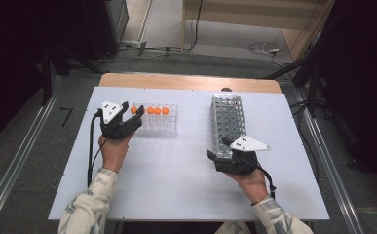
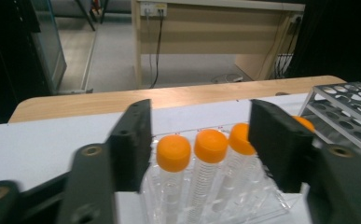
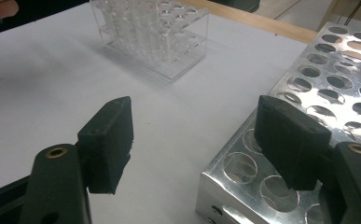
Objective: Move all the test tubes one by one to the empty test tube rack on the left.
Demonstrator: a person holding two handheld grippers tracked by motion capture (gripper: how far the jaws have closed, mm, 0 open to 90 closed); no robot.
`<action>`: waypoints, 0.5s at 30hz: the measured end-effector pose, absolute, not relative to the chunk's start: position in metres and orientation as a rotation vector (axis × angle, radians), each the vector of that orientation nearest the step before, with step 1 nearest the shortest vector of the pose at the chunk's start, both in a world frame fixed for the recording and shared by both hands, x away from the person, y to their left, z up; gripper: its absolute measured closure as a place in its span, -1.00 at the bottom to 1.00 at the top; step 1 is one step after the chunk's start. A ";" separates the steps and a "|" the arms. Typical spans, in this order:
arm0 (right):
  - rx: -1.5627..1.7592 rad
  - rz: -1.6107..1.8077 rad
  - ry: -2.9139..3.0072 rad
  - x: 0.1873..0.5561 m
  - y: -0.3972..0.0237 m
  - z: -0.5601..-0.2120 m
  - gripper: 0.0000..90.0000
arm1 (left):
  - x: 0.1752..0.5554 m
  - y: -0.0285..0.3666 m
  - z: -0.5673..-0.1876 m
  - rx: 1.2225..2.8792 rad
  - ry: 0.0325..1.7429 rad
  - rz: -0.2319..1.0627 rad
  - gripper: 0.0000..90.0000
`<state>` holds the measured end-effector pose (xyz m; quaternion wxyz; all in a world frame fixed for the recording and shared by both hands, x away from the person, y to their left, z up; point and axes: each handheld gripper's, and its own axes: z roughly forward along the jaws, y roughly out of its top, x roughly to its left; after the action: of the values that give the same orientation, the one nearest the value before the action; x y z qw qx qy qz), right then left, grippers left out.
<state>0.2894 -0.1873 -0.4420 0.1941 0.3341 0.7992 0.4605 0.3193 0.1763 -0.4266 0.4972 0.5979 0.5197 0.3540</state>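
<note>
Several clear tubes with orange caps (image 2: 211, 145) stand in a clear plastic rack (image 1: 164, 126) at the table's back left. My left gripper (image 2: 200, 122) is at the rack's left end, its jaws apart with three of the capped tubes between them; the pads do not press on any. A fourth cap (image 2: 305, 122) peeks out past the right jaw. My right gripper (image 3: 194, 122) stands open at the near corner of an empty perforated metal rack (image 3: 336, 70), its right jaw over that corner and its left jaw over bare table. In the high view the left gripper (image 1: 133, 113) and right gripper (image 1: 219, 149) are apart.
A white sheet (image 1: 176, 170) covers the table, with a wooden edge (image 1: 186, 80) at the back. The metal rack (image 1: 227, 119) lies lengthwise right of centre. Cables trail from both grippers. Beyond the table are floor, a desk and dark equipment.
</note>
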 end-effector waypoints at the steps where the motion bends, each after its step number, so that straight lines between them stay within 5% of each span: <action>1: 0.940 1.290 2.240 0.289 -0.187 -0.442 -0.41 | 0.316 0.175 -0.426 1.443 1.257 0.856 -0.24; 7: 0.954 1.295 2.222 0.290 -0.191 -0.441 -0.41 | 0.299 0.167 -0.431 1.455 1.264 0.831 -0.55; 15: 0.974 1.286 2.200 0.293 -0.200 -0.442 -0.41 | 0.280 0.158 -0.441 1.523 1.238 0.822 -0.60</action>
<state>0.2934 -0.1995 -0.4422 0.2055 0.3493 0.7892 0.4614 0.2804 0.1579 -0.4412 0.4855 0.6258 0.5086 0.3376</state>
